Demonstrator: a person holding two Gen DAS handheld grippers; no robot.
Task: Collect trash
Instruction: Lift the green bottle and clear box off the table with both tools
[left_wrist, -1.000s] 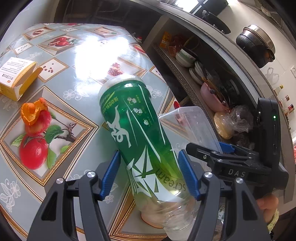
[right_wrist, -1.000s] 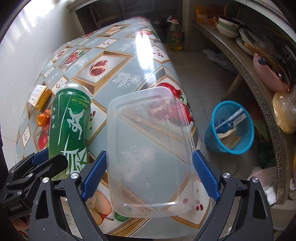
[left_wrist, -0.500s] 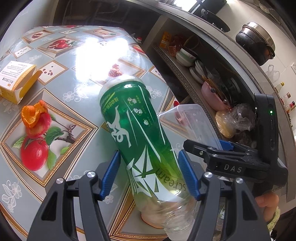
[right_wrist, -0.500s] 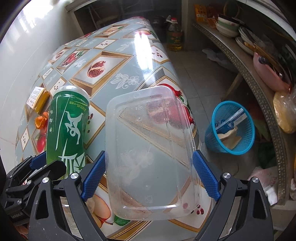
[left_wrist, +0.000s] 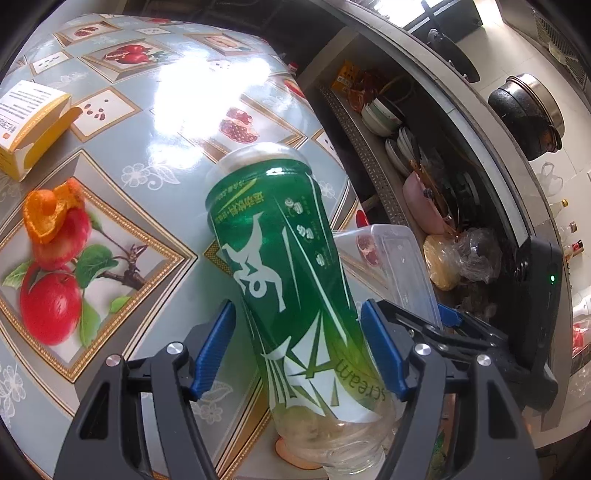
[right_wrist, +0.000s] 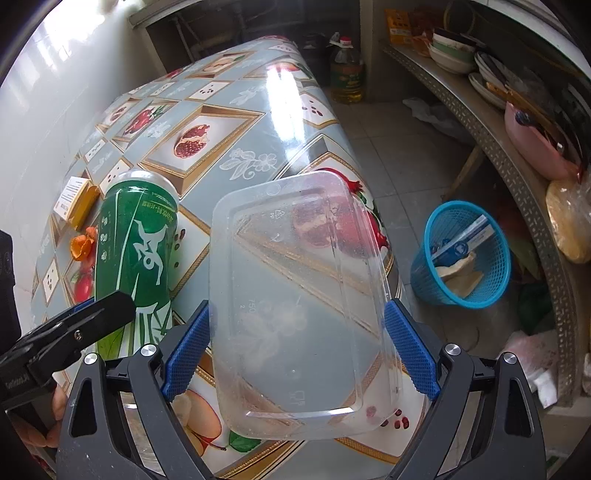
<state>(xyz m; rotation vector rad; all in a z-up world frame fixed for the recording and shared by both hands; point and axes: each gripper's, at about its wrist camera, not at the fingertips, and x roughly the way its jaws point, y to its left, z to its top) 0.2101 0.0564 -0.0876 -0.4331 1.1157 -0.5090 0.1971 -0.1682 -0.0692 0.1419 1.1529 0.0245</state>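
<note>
right wrist: right gripper (right_wrist: 295, 343) clamps clear tray (right_wrist: 295, 310); left gripper (left_wrist: 295, 350) clamps green bottle (left_wrist: 288, 280), both held above table (right_wrist: 221, 122). bin (right_wrist: 461, 254) on floor beside table, some trash already inside. left on table: peel (left_wrist: 48, 214), box (left_wrist: 29, 122).

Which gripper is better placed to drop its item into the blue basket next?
Right. The right gripper, holding the clear plastic container, has the blue basket on the floor just off to its right. The left gripper, holding the green bottle, sits farther over the table.
</note>
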